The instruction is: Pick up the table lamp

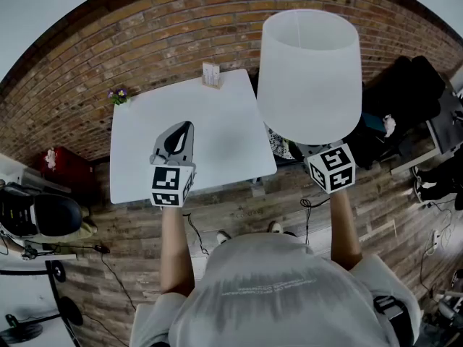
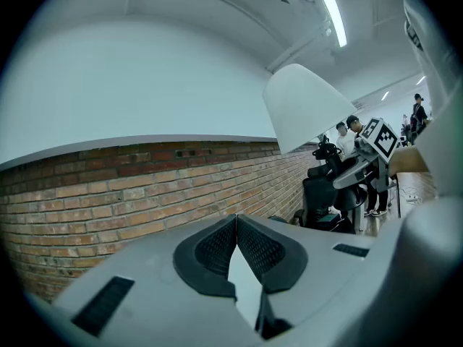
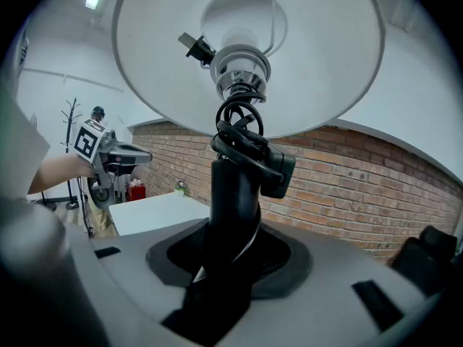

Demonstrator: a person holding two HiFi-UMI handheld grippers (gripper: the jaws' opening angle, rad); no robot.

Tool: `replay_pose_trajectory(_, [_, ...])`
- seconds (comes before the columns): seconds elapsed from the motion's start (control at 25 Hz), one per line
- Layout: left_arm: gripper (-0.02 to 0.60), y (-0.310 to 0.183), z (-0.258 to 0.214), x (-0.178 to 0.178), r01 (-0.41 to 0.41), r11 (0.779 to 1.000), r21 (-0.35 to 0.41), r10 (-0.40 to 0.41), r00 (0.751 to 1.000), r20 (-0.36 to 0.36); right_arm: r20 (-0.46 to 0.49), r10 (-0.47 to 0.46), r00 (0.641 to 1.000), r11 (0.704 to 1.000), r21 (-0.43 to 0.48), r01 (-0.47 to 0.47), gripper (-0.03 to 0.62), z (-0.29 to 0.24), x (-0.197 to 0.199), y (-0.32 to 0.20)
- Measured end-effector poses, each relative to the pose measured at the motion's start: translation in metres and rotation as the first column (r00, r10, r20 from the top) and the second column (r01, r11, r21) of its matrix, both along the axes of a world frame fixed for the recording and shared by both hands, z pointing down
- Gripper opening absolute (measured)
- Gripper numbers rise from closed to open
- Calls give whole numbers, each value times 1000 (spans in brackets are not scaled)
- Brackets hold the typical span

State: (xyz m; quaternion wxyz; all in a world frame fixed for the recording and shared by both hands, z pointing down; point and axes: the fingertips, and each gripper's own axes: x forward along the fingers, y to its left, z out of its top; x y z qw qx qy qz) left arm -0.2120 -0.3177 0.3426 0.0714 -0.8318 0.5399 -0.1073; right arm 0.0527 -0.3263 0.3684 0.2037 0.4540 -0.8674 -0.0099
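Only its own view shows the right gripper [image 3: 230, 248] pinching the table lamp [image 3: 325, 63]; left gripper [image 2: 236, 221] jaws pressed together.

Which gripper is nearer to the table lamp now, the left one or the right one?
Right. The right gripper is shut on the stem of the table lamp; the left gripper hovers over the table, apart from it.

We seem to be in an office or lab-like studio. A brick wall [image 1: 145, 42] runs behind the far edge of a white table [image 1: 217, 129]. Cables [image 1: 65, 247] trail over the plank floor [image 1: 239, 204] beyond its left edge, near a black office chair [image 1: 51, 214]. A strip light [image 2: 334, 19] hangs overhead.
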Motion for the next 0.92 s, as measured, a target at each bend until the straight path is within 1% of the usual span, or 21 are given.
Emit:
replay_pose_trajectory(0.6, [14,-3,11,-10,15,1000,-18,-15,1000,-11,1,-30,1000,999,13,30,156,3,-11,-3])
replay_pose_trajectory(0.92, [12,-6,21,-35,21,999,-34,-22,1000,-22,-8,-30,1000,999,10,30,158,8,-32,-5])
